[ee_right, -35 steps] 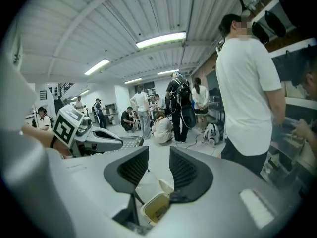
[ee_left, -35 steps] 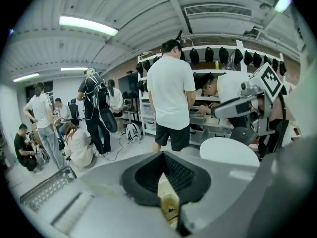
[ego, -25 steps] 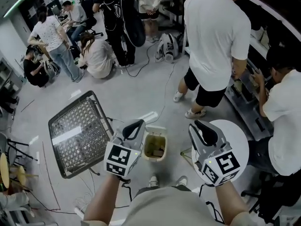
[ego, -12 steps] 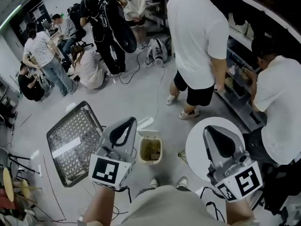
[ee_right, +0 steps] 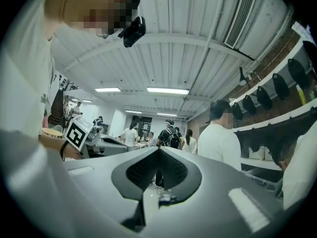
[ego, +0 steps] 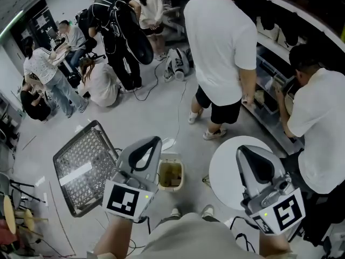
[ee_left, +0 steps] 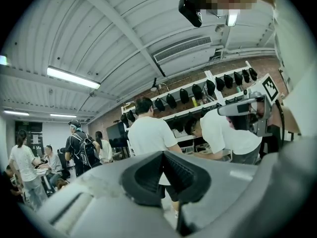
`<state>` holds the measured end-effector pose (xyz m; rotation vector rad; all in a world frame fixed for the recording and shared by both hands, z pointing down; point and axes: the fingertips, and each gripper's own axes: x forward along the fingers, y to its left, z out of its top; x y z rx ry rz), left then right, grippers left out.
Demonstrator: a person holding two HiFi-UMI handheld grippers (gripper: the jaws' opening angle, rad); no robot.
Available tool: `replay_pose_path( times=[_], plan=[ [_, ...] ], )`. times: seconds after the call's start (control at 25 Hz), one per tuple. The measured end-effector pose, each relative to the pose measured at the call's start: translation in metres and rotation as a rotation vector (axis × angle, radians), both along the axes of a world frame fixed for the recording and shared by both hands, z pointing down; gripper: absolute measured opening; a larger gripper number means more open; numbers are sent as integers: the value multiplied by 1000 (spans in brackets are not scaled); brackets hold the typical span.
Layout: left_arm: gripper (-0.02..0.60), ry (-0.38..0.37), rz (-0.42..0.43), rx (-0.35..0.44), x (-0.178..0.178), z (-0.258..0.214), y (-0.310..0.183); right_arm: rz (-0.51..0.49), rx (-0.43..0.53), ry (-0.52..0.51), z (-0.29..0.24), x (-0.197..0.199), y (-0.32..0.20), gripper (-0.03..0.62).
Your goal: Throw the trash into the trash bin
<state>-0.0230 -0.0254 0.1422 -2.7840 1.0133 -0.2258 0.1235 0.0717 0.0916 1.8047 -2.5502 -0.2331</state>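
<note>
Trash bin (ego: 172, 158) stands on the grey floor (ego: 156, 112) just ahead of the person's feet, low between the two raised grippers and well below both. It is a small cream plastic tub, squarish with rounded corners and an open top. Its inside shows dull yellow-brown with something darker at the bottom, too small to name. The left gripper (ego: 148, 149) has its jaws together with nothing between them, and its own view shows only the ribbed black pads meeting in a ridge. The right gripper (ego: 249, 156) is likewise closed and empty, its dimpled rubber pads pressed against each other inside smooth grey moulded shells. With both tools bare and held level away from the bin, the drop looks finished, or at least nothing is in hand to throw. A pale flat piece (ego: 167, 143) lies on the floor just beyond the bin, and whether it is trash or a lid cannot be told. A round white table (ego: 226, 169) sits at the right, and a black perforated panel in a metal frame (ego: 86, 163) at the left.
</note>
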Motion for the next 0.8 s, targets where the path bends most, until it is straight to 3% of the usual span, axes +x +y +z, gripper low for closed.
replay_pose_path(
  times=[0.44,0.8],
  plan=[
    [2,15,41,-38,26,8,6,38,5,-24,-2,27,-6,3],
    [2,11,65,-50,29,18,3,22,-21,-87,11,25,-7,3]
  ],
)
